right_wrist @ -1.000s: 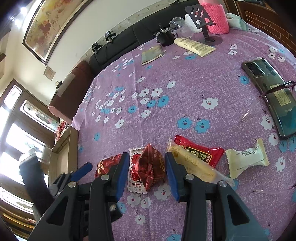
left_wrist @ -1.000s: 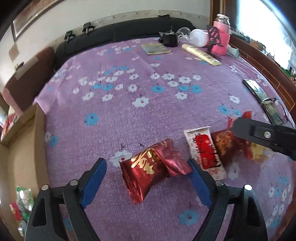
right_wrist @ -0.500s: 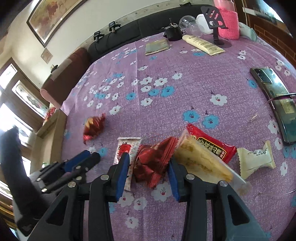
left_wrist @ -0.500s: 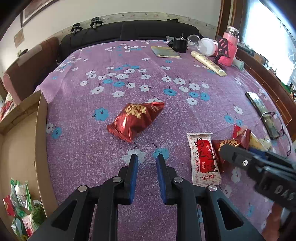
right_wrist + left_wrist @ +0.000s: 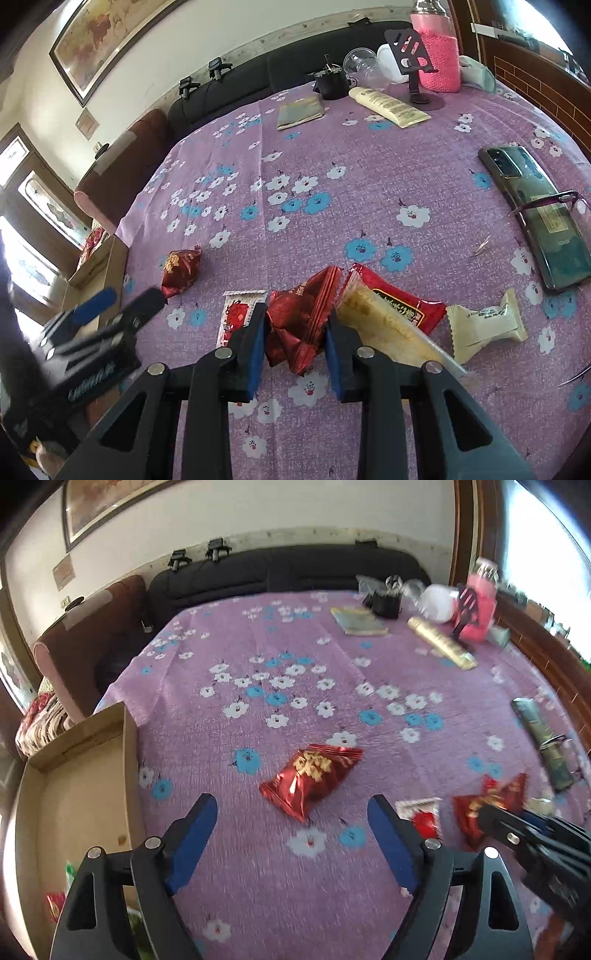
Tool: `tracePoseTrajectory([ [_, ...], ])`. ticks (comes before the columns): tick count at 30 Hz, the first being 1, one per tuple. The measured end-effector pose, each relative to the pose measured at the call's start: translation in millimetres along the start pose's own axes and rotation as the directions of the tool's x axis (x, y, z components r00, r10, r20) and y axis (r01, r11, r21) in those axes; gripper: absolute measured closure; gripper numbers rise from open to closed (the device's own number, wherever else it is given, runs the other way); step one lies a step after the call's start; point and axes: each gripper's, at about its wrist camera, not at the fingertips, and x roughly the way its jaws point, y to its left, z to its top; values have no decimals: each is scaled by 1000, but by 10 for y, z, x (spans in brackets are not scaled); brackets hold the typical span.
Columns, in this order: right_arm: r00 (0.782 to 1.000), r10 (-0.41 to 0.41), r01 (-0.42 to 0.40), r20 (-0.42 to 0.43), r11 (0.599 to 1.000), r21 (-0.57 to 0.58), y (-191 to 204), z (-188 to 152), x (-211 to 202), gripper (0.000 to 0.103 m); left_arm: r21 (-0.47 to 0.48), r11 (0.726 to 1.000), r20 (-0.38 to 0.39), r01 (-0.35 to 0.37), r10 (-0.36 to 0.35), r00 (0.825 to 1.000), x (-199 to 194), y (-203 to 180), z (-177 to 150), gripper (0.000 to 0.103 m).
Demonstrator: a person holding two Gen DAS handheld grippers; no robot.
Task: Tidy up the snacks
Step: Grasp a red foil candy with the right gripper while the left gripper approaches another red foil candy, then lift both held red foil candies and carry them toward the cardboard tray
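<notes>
Right tongs (image 5: 293,341) closing on crumpled dark-red foil snack packet (image 5: 301,314), pads touching it, beside flat white-red sachet (image 5: 238,314). Left tongs (image 5: 290,840) opening, empty, glossy red pouch (image 5: 310,779) ahead. Next, I judge: lift toward cardboard box (image 5: 79,805) left of sachet.

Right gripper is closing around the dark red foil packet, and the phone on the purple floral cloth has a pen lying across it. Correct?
Not quite: the phone has a pair of glasses across it, not a pen, as the right wrist view shows. The right gripper is indeed closing around the dark red foil packet on the purple floral cloth.
</notes>
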Motion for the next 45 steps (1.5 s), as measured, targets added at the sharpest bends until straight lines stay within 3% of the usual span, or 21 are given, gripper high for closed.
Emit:
tracePoseTrajectory([
  [6,1000,6,-6,15,1000,-7,26,2,-47,75,-44,998,-95,-39,35,995,426,45,181,16],
  [7,1000,9,-8,15,1000,-10,32,-2,-50,75,-58,998,-108,-39,32,994,485,64,191,21],
  [8,1000,9,-9,16,1000,-12,38,-3,-52,75,-77,996,-113,-40,31,993,528,84,187,40],
  [9,1000,10,-10,16,1000,-14,43,-5,-53,75,-84,996,-127,-33,22,992,564,90,171,53],
  [11,1000,13,-12,15,1000,-17,50,-8,-56,75,-86,996,-119,-17,7,993,535,89,143,65],
  [14,1000,14,-14,17,1000,-23,64,-15,-64,75,-78,997,-119,-30,20,993,459,53,57,65],
  [17,1000,16,-16,16,999,-28,79,-23,-66,75,-90,996,-114,0,-10,993,309,37,-73,67],
  [20,1000,22,-21,19,999,-49,130,-42,-70,75,-95,995,-46,15,-20,999,82,-16,-213,67],
  [23,998,49,-45,44,996,-82,216,-80,-105,75,-62,997,48,-39,42,998,-42,-87,-265,67],
  [25,995,51,-41,87,992,-116,289,-105,-173,75,-67,997,75,-40,45,996,-68,-62,-257,67],
  [30,987,54,-28,154,986,-164,373,-123,-268,75,-86,995,105,-58,67,992,-93,30,-229,67],
  [37,988,58,-36,145,988,-149,364,-114,-245,75,-71,995,174,-74,86,981,-226,2,-236,67],
  [45,988,58,-36,144,988,-150,362,-122,-241,75,-76,994,180,-75,88,980,-235,3,-235,67],
])
